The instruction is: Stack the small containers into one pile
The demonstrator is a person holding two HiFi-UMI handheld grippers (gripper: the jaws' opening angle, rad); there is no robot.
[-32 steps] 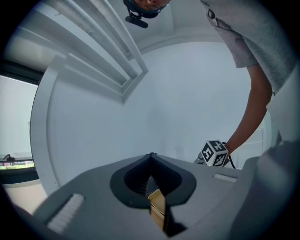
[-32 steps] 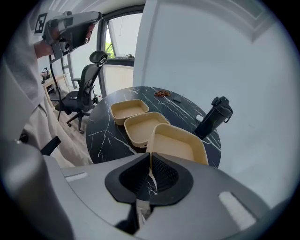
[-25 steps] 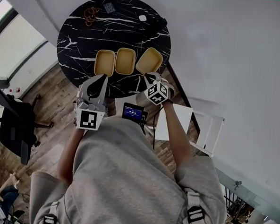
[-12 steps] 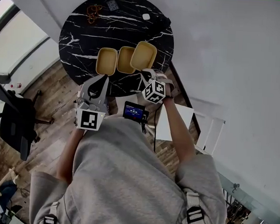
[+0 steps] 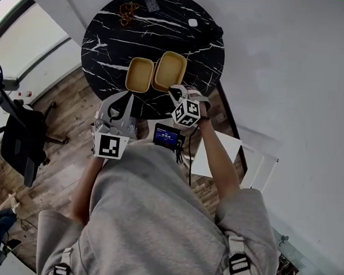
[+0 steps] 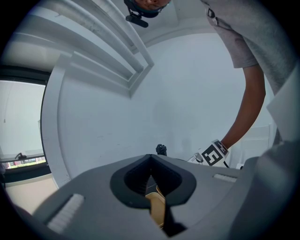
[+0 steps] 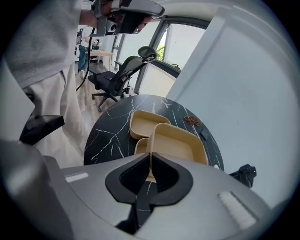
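Three tan containers on the round black marble table (image 5: 108, 43), all open side up. The right gripper (image 7: 150, 158) is clamped on the near rim of one container (image 7: 180, 143), with the rim wall pinched between the closed jaws. That held container hangs over the middle container (image 7: 139, 146), which shows only as a corner to the lower left in the right gripper view and is hidden in the head view. The left container (image 5: 139, 74) sits just beside the pair, flat on the table. The left gripper (image 5: 125, 96) hovers at the near table edge with its jaws together. A tan sliver shows through the slot below them, but the head view puts the tips just short of the left container, so it is judged to hold nothing. Key relation: the held container lies straight ahead of the right jaws, its long axis running away from the person, offset a little to the right of the one beneath. Judgement: nesting needs a small shift left and a drop, with the rims squared first. Whether the two already touch cannot be told. The right hand is nearer, and the left container remains to be stacked.
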